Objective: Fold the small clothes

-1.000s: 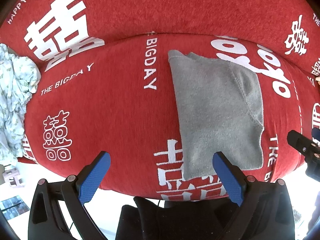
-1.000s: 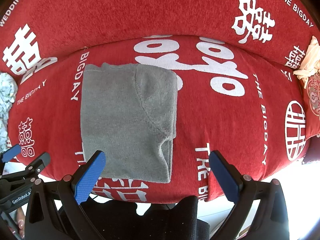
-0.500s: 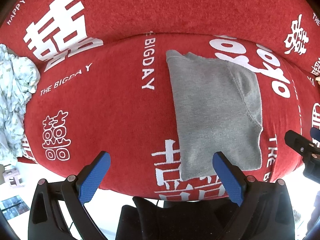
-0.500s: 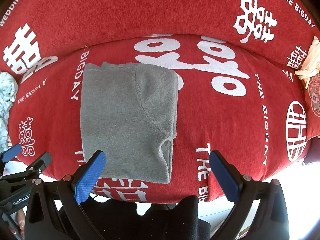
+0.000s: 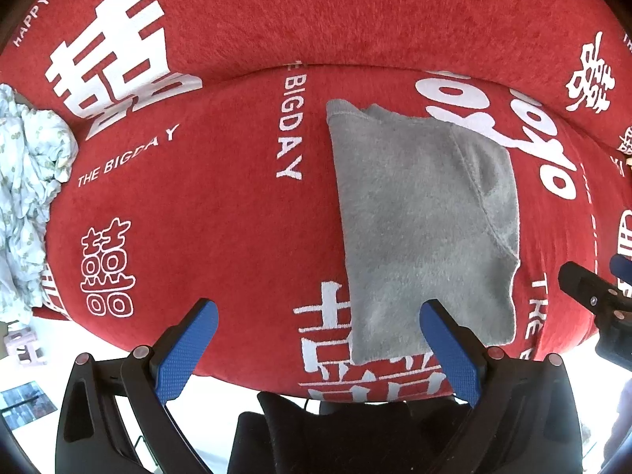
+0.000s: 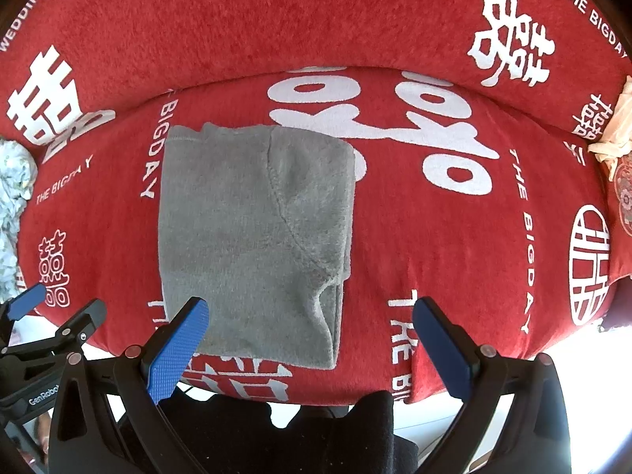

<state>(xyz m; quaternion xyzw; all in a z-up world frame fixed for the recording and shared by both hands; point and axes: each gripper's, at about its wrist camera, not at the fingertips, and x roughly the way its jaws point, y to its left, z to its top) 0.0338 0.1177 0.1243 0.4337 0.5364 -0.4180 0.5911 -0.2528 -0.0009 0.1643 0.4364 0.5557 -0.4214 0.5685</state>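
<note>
A grey fleece garment (image 5: 418, 221) lies folded into a rectangle on the red sofa seat (image 5: 221, 229); it also shows in the right wrist view (image 6: 252, 237). My left gripper (image 5: 316, 312) is open and empty, above the seat's front edge, its right finger over the garment's near edge. My right gripper (image 6: 312, 312) is open and empty, its left finger over the garment's near left corner. Neither gripper holds the cloth.
A crumpled pale patterned cloth (image 5: 27, 197) lies at the seat's left end. A cream cloth (image 6: 612, 134) sits at the far right by a patterned cushion (image 6: 624, 197). The red backrest (image 6: 276, 19) rises behind. The seat's front edge drops off just under both grippers.
Both grippers stay open and almost still. The view has crept slightly toward the garment; the garment itself has not moved.
</note>
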